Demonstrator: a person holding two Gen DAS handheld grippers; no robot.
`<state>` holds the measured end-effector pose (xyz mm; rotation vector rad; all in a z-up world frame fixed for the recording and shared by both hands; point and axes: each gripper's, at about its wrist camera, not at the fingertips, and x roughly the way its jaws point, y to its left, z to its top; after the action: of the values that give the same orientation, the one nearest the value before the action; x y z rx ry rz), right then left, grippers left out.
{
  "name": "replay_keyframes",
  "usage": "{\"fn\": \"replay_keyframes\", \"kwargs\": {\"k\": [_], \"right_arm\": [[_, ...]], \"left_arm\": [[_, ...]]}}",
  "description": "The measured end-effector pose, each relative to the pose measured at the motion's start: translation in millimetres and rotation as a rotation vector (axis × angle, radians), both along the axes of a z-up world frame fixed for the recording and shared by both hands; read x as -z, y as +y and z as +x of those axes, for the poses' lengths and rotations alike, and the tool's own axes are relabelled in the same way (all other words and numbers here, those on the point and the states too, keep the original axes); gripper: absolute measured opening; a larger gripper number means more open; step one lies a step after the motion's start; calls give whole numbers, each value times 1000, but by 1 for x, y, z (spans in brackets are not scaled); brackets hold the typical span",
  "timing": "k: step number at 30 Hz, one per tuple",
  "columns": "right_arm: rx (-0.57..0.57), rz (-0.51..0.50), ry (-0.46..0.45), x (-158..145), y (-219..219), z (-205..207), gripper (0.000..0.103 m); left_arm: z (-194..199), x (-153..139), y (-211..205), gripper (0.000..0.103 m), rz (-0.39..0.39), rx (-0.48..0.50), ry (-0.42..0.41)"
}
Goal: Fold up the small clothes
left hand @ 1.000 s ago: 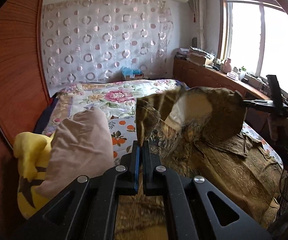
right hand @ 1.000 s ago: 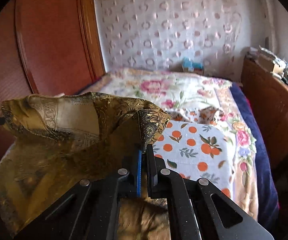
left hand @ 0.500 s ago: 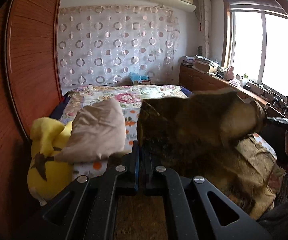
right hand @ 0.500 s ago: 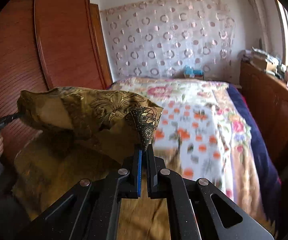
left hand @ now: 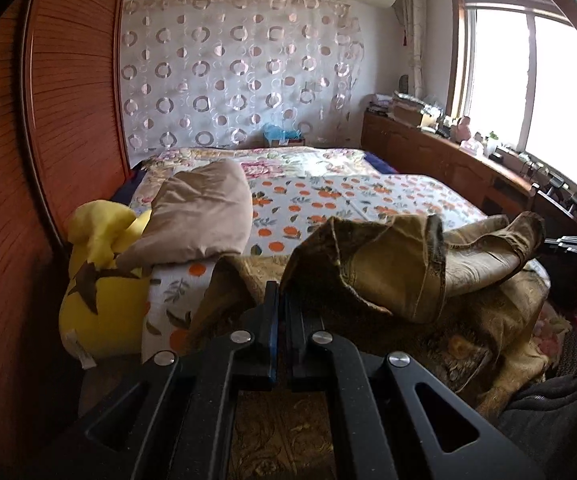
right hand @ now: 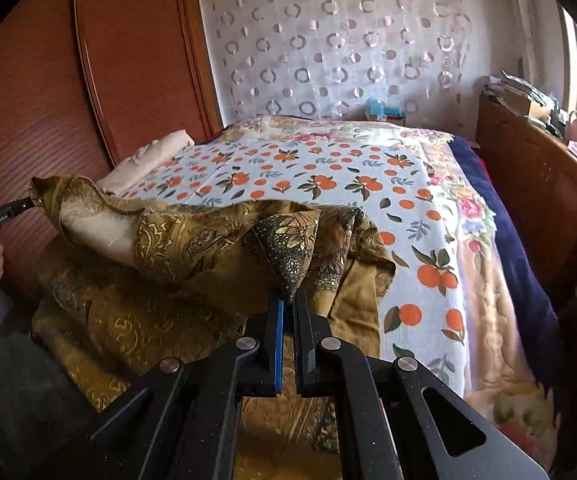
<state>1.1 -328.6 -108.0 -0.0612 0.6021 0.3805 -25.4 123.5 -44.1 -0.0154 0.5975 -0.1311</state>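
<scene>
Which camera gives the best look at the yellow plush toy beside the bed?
The left wrist view. There the yellow plush toy sits in plain sight at the bed's left edge, partly under a tan cushion. The right wrist view does not show the toy at all.

Two wrist views: we look close along each tool, angled down the bed [left hand: 328,200] toward the curtain [right hand: 328,40]; both share these.

Open orange-print bedspread [right hand: 328,184] is lying clear ahead; a tan cushion [left hand: 200,216] and yellow plush toy [left hand: 100,280] are crowding the left.
</scene>
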Motion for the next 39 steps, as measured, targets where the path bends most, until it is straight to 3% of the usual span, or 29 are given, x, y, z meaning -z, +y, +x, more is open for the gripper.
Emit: {"fn": "replay_keyframes", "kwargs": {"k": [5, 7, 10, 12, 13, 24, 39], "right_arm": [[-4, -64, -1, -6, 10, -7, 4], [2, -78, -17, -12, 10, -10, 4], [30, -78, -43, -20, 5, -16, 18], [59, -86, -56, -24, 0, -18, 35], [69, -88, -63, -26, -2, -18, 36], [70, -74, -41, -8, 18, 30, 65], [120, -121, 151, 22, 20, 104, 70]], "left_arm": [[4, 4, 7, 16, 64, -62, 12], [3, 0, 14, 30, 64, -81, -2], [1, -4, 26, 52, 41, -97, -26], [5, -4, 31, 63, 43, -92, -16], [7, -4, 31, 67, 49, -94, -14], [65, 12, 37, 68, 71, -101, 36], [126, 60, 33, 68, 95, -34, 246]]}}
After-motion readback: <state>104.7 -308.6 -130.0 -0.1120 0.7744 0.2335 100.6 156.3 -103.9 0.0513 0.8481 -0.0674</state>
